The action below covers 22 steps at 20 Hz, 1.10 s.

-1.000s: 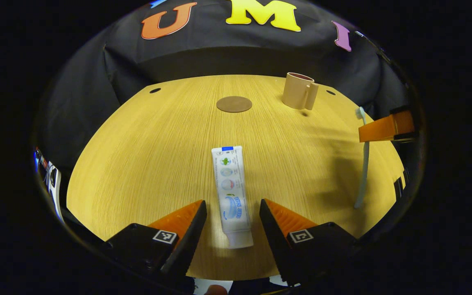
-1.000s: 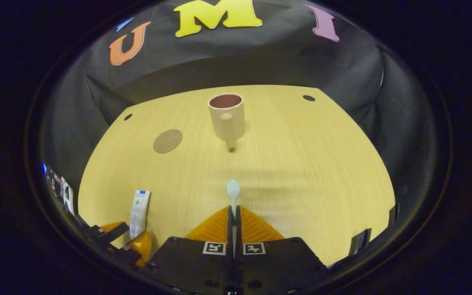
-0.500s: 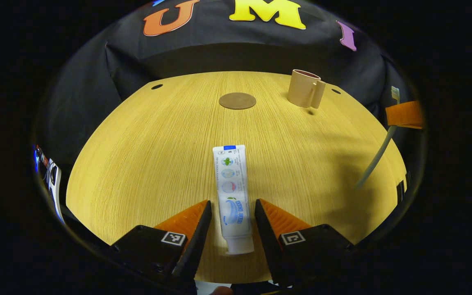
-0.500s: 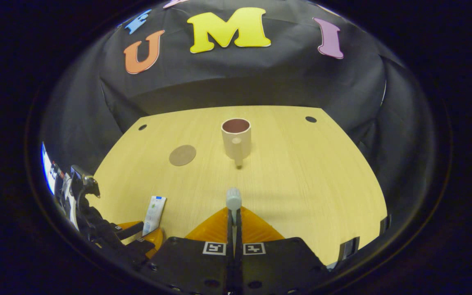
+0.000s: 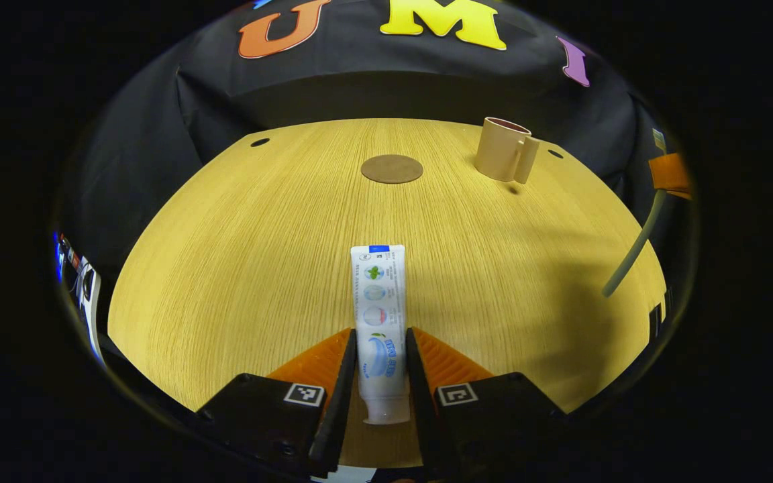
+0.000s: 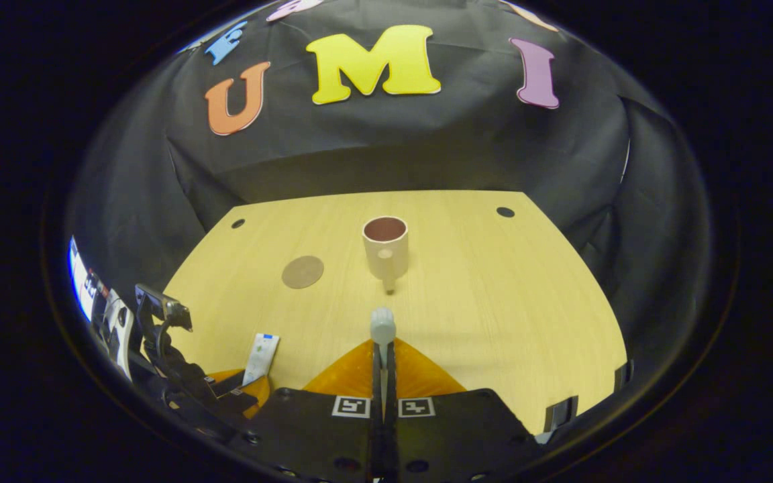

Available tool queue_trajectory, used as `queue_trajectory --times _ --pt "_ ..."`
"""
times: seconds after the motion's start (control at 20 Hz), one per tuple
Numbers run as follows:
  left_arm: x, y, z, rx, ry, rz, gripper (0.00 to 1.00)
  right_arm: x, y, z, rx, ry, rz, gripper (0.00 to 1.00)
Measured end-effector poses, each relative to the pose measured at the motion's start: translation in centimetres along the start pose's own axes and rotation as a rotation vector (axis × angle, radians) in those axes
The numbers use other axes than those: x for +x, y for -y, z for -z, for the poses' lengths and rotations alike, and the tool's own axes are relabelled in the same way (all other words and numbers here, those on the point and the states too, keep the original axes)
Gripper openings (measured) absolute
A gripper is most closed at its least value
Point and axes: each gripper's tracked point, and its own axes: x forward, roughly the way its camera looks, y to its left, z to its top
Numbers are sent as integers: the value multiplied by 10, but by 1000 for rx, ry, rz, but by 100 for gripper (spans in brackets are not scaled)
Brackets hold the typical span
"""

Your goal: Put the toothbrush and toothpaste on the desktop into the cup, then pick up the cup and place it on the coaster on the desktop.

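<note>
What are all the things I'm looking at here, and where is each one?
Light wooden desktop: one, pale yellow wood, small dark holes near its far corners.
Beige plastic cup with handle: one, upright, far middle of desktop.
Round brown coaster: one, flat on desktop, left of cup, apart from it.
White toothpaste tube: one, lying flat, near edge.
Pale toothbrush: one, lifted off desktop.
Left hand-held gripper: fingers closed against the tube's sides.
Right hand-held gripper: shut on toothbrush handle.
</note>
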Motion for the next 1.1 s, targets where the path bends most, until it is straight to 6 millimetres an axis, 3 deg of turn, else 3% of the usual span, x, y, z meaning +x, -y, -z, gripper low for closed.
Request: queue_trajectory --times 0.05,0.3,0.55,0.85,1.1 --pt "1 0 -1 0 -2 0 45 0 1 -1 -1 1 0 1" --pt "-12 2 -11 2 40 11 37 0 6 -6 0 17 -4 0" --pt "-30 5 -50 -14 133 23 37 -1 9 -36 2 63 -10 0" --pt "-48 -1 -101 -33 231 19 37 13 -1 -99 -6 138 -33 0" --pt "-54 -12 -123 -49 273 0 37 36 -15 -164 -47 222 -46 1"
